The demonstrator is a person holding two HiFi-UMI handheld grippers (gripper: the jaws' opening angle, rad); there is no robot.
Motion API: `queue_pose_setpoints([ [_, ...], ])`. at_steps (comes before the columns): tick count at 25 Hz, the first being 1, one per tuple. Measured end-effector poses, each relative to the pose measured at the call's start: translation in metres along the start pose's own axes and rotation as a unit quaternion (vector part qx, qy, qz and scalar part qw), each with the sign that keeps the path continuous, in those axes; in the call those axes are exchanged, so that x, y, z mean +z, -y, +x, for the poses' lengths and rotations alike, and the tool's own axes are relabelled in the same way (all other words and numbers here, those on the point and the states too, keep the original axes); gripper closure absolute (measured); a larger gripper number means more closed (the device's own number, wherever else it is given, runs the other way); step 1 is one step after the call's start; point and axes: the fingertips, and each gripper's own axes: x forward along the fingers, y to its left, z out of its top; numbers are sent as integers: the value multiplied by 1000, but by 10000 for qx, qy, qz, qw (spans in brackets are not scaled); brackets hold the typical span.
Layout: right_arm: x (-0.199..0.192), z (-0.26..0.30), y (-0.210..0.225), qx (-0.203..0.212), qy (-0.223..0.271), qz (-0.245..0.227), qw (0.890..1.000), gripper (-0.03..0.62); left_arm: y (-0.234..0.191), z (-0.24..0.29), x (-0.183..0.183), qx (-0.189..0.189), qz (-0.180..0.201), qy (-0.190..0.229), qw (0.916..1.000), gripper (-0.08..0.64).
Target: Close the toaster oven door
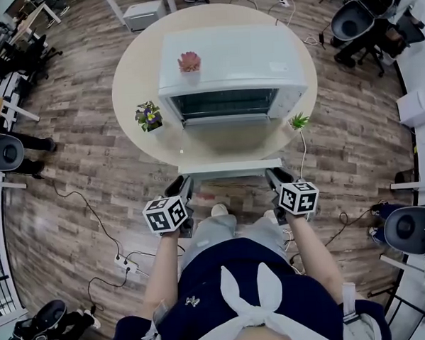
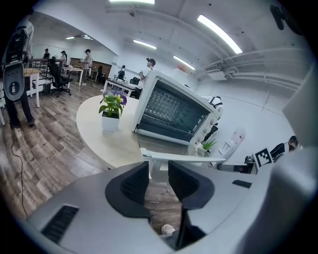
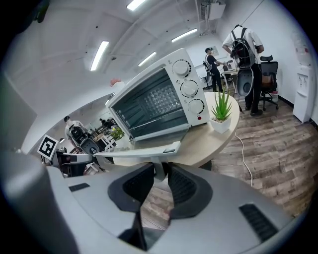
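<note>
A white toaster oven [image 1: 228,65] stands on a round table [image 1: 133,70], its glass door [image 1: 229,140] folded down flat toward me. The door's white handle bar [image 1: 230,166] runs along the near edge. My left gripper [image 1: 185,181] holds the bar's left end, and in the left gripper view its jaws [image 2: 158,171] press on the handle's white post under the bar [image 2: 184,158]. My right gripper [image 1: 273,173] is at the right end. In the right gripper view its jaws [image 3: 160,173] likewise close on a post below the bar [image 3: 139,150].
A potted purple flower [image 1: 149,118] stands left of the oven, and a small green plant [image 1: 299,121] sits at the table's right edge. A pink ornament [image 1: 189,61] rests on the oven top. Office chairs [image 1: 4,150] and a power strip [image 1: 123,263] are on the wooden floor.
</note>
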Motion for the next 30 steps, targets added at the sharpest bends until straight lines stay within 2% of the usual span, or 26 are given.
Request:
queue_pose_setpoints([
  [8, 8, -2, -3, 90, 40, 40, 9999, 497, 1, 11, -2, 123, 204, -105, 9997, 430],
  [30, 23, -8, -9, 187, 88, 71, 9998, 497, 5, 24, 12, 345, 392, -23, 9986, 431],
])
